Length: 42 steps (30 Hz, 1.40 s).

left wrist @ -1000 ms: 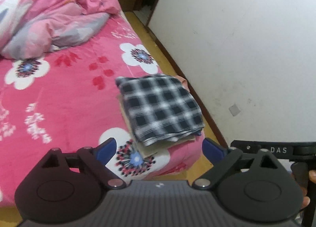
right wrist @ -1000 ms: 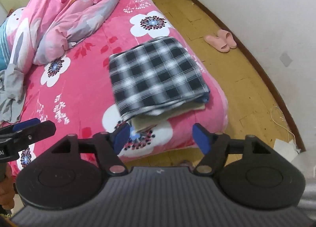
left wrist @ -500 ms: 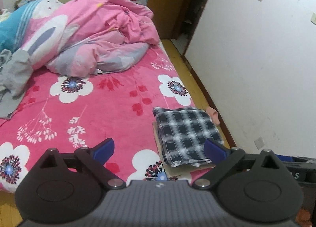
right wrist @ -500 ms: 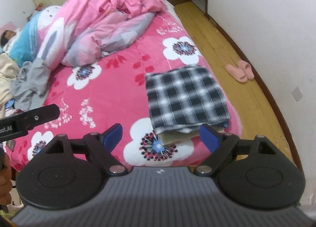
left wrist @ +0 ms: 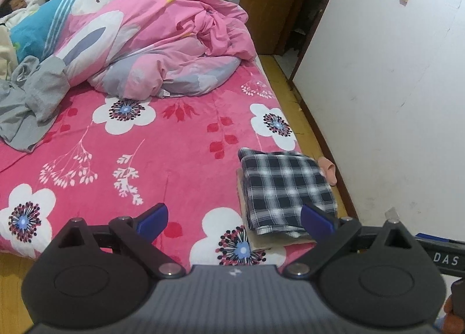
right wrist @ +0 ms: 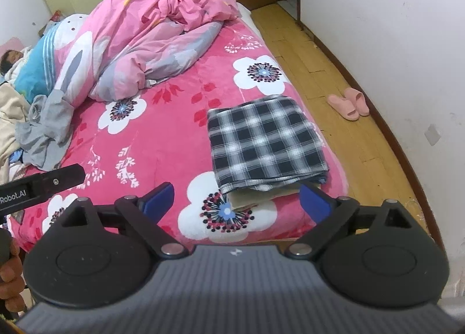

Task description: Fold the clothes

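Folded plaid garment [right wrist: 264, 142] lies on a beige one [right wrist: 250, 198] at the bed's [right wrist: 162, 142] front right corner — left gripper [left wrist: 234, 219] and right gripper [right wrist: 237, 198] both wide, empty.

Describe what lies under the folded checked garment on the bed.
Under the checked garment a beige folded piece pokes out at the near edge, resting on the pink bedspread. Most of it is covered.

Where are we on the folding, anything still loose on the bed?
Done: the plaid garment lies folded on a beige folded piece at the bed's corner. In hand: nothing; left gripper and right gripper are both open and empty. Left: the grey garment lies crumpled beside the pink quilt.
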### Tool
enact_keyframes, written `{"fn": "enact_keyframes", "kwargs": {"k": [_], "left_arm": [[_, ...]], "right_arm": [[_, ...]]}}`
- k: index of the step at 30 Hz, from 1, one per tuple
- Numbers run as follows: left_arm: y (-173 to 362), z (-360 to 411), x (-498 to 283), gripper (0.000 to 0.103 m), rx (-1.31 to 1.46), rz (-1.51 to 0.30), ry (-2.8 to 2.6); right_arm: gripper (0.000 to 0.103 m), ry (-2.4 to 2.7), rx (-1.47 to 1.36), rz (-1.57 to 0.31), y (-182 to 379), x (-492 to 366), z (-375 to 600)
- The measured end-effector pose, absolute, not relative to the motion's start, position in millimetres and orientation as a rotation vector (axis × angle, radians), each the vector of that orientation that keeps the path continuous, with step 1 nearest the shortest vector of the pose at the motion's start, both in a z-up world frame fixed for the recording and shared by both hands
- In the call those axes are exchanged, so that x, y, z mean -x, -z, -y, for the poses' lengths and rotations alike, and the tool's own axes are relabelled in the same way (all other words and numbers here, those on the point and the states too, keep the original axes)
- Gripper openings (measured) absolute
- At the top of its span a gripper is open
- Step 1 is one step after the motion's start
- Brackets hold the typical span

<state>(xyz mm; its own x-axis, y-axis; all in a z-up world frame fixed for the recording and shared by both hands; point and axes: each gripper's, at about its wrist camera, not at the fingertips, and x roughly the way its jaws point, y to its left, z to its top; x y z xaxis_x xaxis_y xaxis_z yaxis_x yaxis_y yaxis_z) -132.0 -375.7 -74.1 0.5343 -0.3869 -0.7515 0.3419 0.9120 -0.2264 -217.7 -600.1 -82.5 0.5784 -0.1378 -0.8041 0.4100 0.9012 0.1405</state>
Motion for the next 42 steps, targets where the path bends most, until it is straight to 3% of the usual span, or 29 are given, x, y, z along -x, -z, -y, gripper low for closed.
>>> {"fn": "enact_keyframes", "kwargs": {"k": [10, 23, 31, 42], "left_arm": [[76, 390, 145, 0.099, -0.008, -0.930, 0.422], [46, 404, 146, 0.099, -0.098, -0.812, 0.433], [26, 402, 126, 0.099, 0.010, -0.882, 0.392], [39, 411, 128, 0.099, -0.072, -0.980, 0.361]], "right_arm": [[0.099, 0.456, -0.255, -0.907, 84, 235, 595], [0.101, 0.466, -0.197, -0.822, 63, 241, 595], [0.101, 0.448, -0.212, -0.779, 44, 241, 601], [0.101, 0.450, -0.121, -0.829, 50, 238, 581]]}}
